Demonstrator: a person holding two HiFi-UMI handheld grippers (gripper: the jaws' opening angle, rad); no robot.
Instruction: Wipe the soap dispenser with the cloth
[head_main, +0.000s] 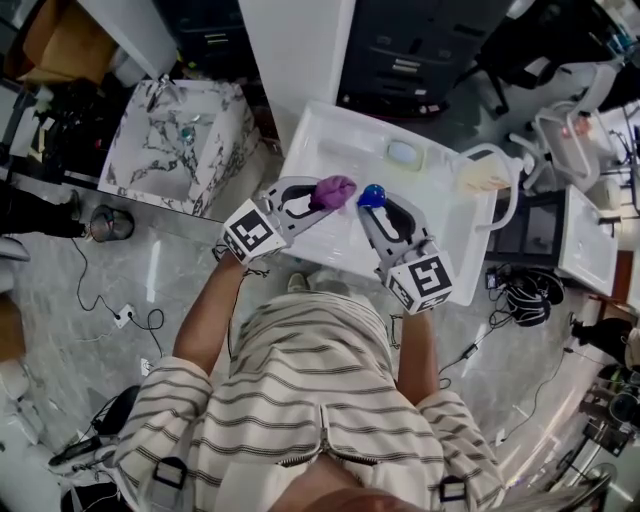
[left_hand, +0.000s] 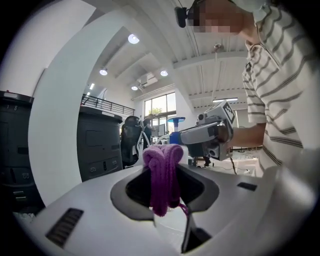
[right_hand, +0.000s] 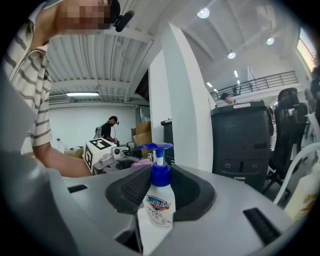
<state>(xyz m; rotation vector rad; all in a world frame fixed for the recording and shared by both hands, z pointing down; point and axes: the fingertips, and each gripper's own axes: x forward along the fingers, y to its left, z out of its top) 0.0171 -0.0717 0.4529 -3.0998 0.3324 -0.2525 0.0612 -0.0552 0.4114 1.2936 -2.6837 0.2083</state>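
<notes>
My left gripper (head_main: 322, 196) is shut on a bunched purple cloth (head_main: 334, 190), which fills the gap between the jaws in the left gripper view as a knotted purple cloth (left_hand: 163, 172). My right gripper (head_main: 372, 203) is shut on a white soap dispenser with a blue pump (head_main: 371, 195); the right gripper view shows the soap dispenser (right_hand: 156, 207) upright between the pads. Both are held level above a white sink (head_main: 320, 140), tips a short way apart, cloth to the left of the pump. In the right gripper view, the cloth peeks out pink (right_hand: 142, 162) beside the pump.
A bar of soap (head_main: 404, 152) lies at the white sink's far rim, with a faucet loop (head_main: 508, 185) at the right. A marbled basin (head_main: 180, 145) stands at the left. Cables lie on the grey floor. Black cabinets and an office chair stand behind.
</notes>
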